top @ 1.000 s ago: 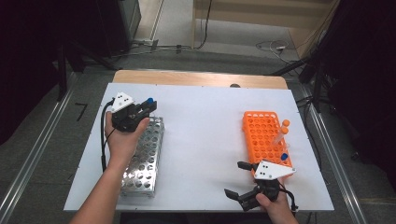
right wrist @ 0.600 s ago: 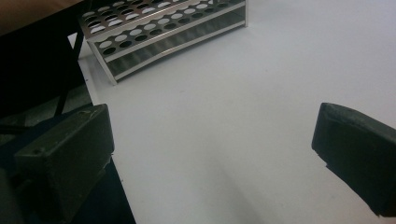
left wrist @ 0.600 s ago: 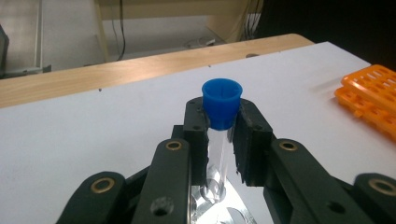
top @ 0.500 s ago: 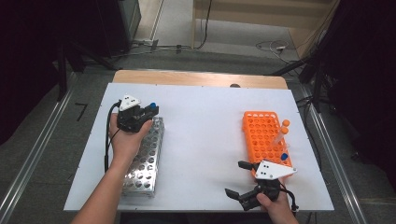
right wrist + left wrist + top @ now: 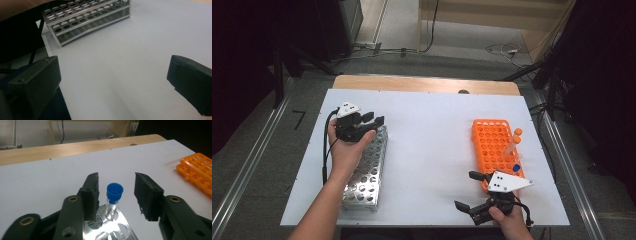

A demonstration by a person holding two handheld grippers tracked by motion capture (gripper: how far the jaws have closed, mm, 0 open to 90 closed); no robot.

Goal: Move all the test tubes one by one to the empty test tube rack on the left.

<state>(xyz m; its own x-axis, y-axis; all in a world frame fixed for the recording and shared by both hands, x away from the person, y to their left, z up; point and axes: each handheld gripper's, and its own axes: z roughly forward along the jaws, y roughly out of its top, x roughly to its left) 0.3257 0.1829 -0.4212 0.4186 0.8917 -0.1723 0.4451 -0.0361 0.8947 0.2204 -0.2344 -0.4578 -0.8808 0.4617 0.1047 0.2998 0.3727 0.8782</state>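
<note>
The left gripper [image 5: 116, 195] has just been opening its jaws; a clear tube with a blue cap [image 5: 114, 197] stands between them (no pad touches it), upright in a hole at the far end of the perforated metal rack [image 5: 367, 170]. The right gripper [image 5: 472, 192] is spread wide above the white table [image 5: 432, 135], near the orange plastic rack [image 5: 492, 145].

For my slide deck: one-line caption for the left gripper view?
Left gripper fingers just opened around a blue-capped tube standing in the metal rack.
</note>
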